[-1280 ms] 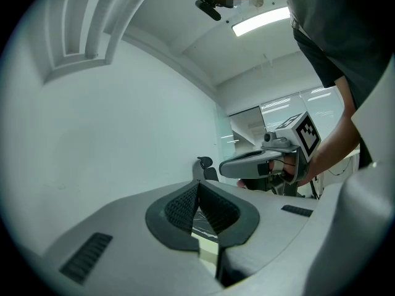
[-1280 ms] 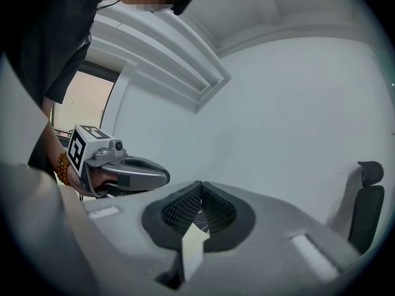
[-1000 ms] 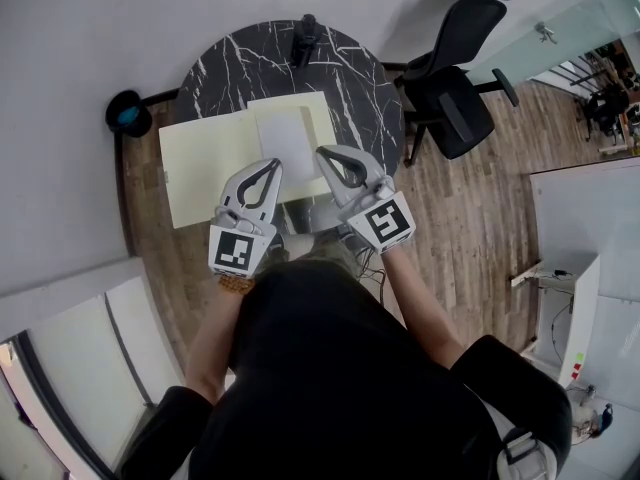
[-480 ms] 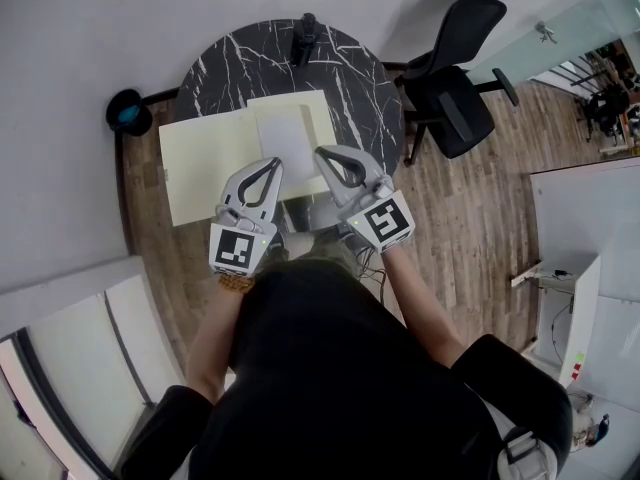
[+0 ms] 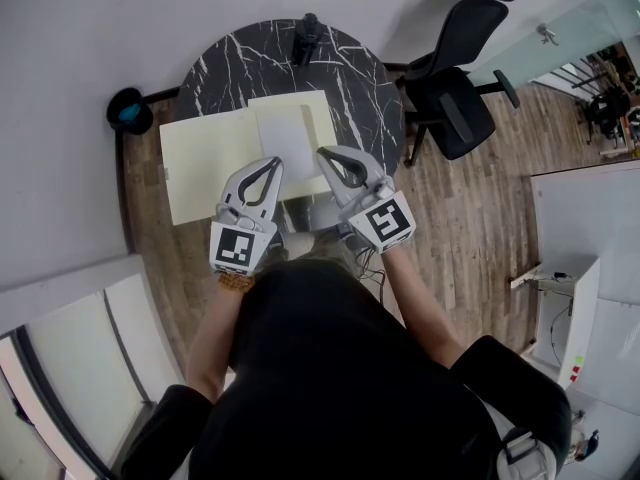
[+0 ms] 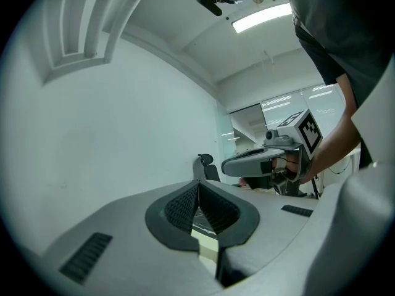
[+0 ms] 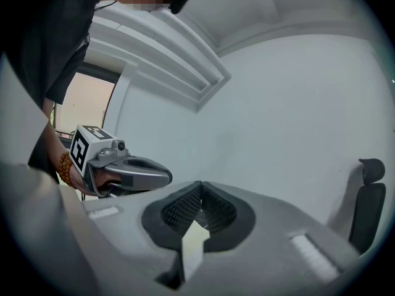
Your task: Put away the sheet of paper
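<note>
Table: round, black marble with white veins (image 5: 240,63), standing against a pale wall.
Folder: pale yellow folder (image 5: 205,163) lying open on the table, its left half overhanging the table's edge.
Paper: white sheet of paper (image 5: 285,133) lying flat on the folder's right half, nearer the person's side of the table.
Left gripper: left gripper (image 5: 272,163) held level over the near edge of the folder. Its jaws are pressed together at the tips with nothing pinched between them.
Right gripper: right gripper (image 5: 322,153) just beside the left one, tilted slightly down. Its jaws are likewise closed tip to tip and empty.
Paper relative to grippers: from the head view the left tips overlap the sheet's near edge and the right tips sit at its right edge. The sheet lies below and ahead of both. Contact cannot be told.
Seen through the jaws: pale yellow and a strip of marble below each pair of pads.
Other items: black office chair (image 5: 455,88) right of the table; small dark object (image 5: 305,36) at the table's far edge.
</note>
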Available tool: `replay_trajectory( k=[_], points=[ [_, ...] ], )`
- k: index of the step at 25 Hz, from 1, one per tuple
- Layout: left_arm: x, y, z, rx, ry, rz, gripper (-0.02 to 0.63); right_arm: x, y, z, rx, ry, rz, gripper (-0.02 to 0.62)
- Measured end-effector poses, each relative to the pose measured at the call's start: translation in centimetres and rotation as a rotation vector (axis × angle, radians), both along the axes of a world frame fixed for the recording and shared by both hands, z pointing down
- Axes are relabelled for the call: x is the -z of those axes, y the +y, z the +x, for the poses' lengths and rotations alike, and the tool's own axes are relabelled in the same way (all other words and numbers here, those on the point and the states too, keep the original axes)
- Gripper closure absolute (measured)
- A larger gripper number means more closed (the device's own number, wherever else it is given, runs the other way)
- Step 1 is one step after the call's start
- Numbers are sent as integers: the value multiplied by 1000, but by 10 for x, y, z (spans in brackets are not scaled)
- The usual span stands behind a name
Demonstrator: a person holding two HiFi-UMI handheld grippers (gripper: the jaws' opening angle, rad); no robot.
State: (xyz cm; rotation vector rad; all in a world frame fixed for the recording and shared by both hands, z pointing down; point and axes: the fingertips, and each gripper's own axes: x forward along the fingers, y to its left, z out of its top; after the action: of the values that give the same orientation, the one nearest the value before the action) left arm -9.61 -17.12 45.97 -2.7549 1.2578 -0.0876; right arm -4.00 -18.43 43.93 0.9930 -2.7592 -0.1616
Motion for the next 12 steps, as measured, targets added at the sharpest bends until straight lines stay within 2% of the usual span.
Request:
replay_trajectory(
  k=[12],
  points=[
    [1,-2,-3,13,5,-13,595,-3,-3,-4,12,-11,-22,597]
  ],
)
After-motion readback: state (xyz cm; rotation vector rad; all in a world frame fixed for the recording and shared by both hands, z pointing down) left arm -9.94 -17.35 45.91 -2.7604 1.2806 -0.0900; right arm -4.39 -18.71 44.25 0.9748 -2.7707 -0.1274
